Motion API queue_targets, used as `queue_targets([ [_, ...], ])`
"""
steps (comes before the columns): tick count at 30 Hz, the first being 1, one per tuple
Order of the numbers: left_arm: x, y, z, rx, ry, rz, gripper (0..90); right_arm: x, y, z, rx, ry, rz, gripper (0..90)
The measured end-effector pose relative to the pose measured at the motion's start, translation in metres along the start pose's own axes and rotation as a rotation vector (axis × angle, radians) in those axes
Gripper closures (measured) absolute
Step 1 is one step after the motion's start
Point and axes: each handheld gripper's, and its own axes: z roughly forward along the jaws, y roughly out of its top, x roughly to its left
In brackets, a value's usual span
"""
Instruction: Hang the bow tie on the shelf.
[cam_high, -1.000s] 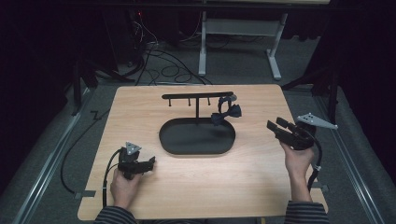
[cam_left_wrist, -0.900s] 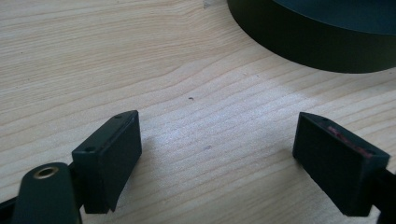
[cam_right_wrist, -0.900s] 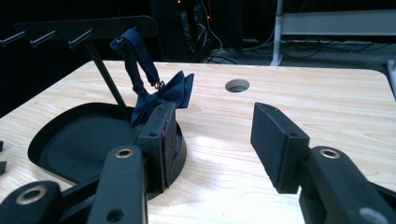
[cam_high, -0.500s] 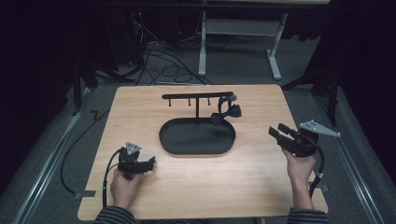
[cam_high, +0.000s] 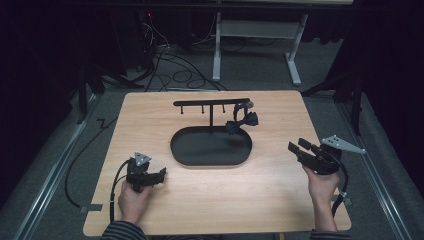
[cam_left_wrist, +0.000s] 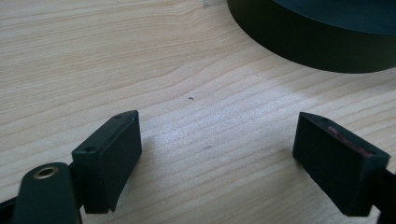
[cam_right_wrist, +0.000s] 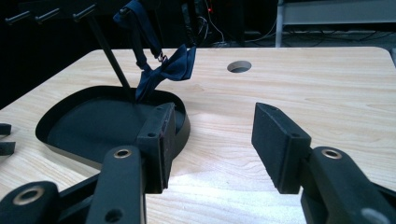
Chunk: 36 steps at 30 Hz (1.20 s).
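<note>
A dark room with cables on the floor surrounds a pale wooden table (cam_high: 150, 115), on which everything lies in a pool of light. At the left, the left gripper (cam_high: 161, 174) rests low on the wood in the person's hand, its jaws spread wide with nothing between them, aimed toward the near wall of the black oval tray (cam_left_wrist: 317, 46) just ahead. In the middle stands that tray with a thin black T-shaped rack (cam_high: 211, 103) rising from it, short pegs hanging under its crossbar. A dark navy bow tie (cam_high: 242, 121) hangs by its strap from the right end of the bar, dangling above the right part of the tray. At the right, the right gripper (cam_high: 299, 150) is held above the table, well apart from the tie, jaws wide and empty, pointing toward the rack. The risk I see lies in the light rack: a pull on the tie sideways instead of up along the peg would likely snag the strap and tip the stand. Closing on the loose fabric alone could let it slip free.
</note>
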Motion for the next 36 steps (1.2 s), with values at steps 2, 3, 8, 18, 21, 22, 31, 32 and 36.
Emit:
queue_targets([
  [2,0.0,0.0,0.0,0.0,0.0,0.0,15.8,0.001,-0.002,0.0,0.001,0.002,0.002,51.2],
  [3,0.0,0.0,0.0,0.0,0.0,0.0,15.7,0.001,-0.003,0.0,0.002,0.003,0.001,51.2],
  [8,0.0,0.0,0.0,0.0,0.0,0.0,15.8,0.002,-0.007,-0.001,0.009,0.004,0.004,51.2],
  [18,0.0,0.0,0.0,0.0,0.0,0.0,15.7,0.003,-0.014,-0.007,0.007,0.004,0.01,51.2],
  [21,0.0,0.0,0.0,0.0,0.0,0.0,15.8,0.002,-0.016,-0.008,0.006,0.005,0.013,51.1],
  [22,0.0,0.0,0.0,0.0,0.0,0.0,15.8,0.002,-0.017,-0.009,0.007,0.005,0.014,51.2],
  [31,0.0,0.0,0.0,0.0,0.0,0.0,15.7,0.002,-0.023,-0.011,0.01,0.007,0.025,51.2],
  [32,0.0,0.0,0.0,0.0,0.0,0.0,15.8,0.003,-0.024,-0.011,0.009,0.008,0.027,51.2],
  [36,0.0,0.0,0.0,0.0,0.0,0.0,15.7,0.003,-0.027,-0.009,0.013,0.013,0.029,51.2],
])
